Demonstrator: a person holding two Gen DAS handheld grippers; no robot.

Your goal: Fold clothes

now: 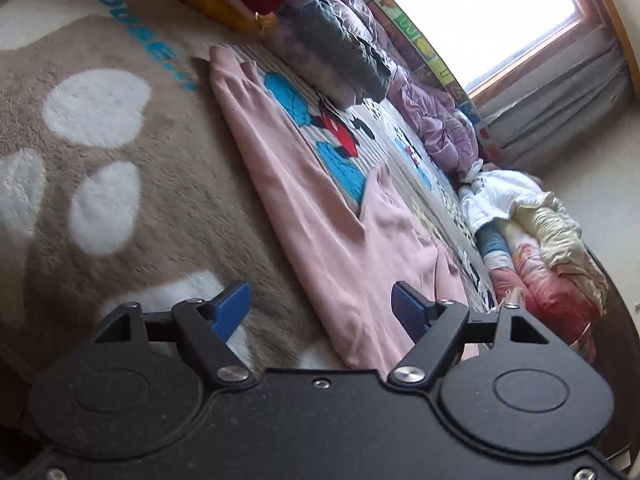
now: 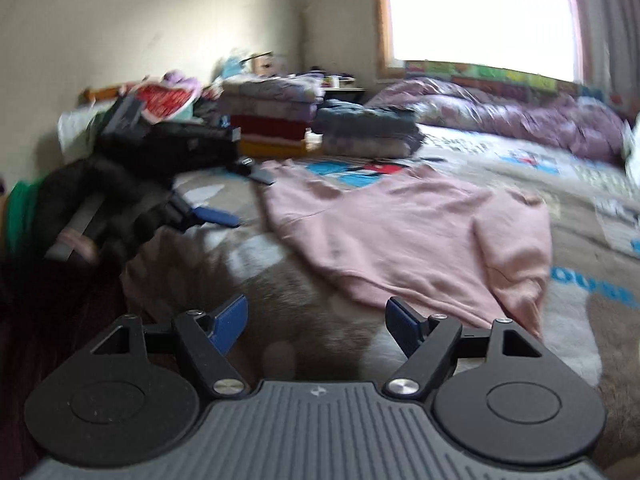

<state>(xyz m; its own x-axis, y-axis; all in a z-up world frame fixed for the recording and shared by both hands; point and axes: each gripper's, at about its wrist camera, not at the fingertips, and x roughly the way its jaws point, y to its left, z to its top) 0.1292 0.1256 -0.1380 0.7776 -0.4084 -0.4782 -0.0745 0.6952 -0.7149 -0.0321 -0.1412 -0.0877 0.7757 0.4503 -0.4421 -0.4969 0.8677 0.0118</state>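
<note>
A pink sweatshirt (image 1: 320,220) lies flat on the beige fleece blanket (image 1: 168,184), partly folded, one sleeve laid over the body. My left gripper (image 1: 320,312) is open just over the garment's near edge, one blue pad above the pink cloth and the other above the blanket, nothing between them. In the right wrist view the pink sweatshirt (image 2: 420,232) spreads ahead. My right gripper (image 2: 316,320) is open and empty short of its hem. The left gripper (image 2: 236,196) shows at the garment's left end, held by a dark-sleeved arm (image 2: 100,200).
Stacks of folded clothes (image 2: 360,132) stand at the bed's far side, with a crumpled purple quilt (image 2: 520,120) under the window (image 2: 480,12). More bundled laundry (image 1: 540,248) lies at the bed's edge. A cartoon-print sheet (image 1: 340,136) shows beyond the sweatshirt.
</note>
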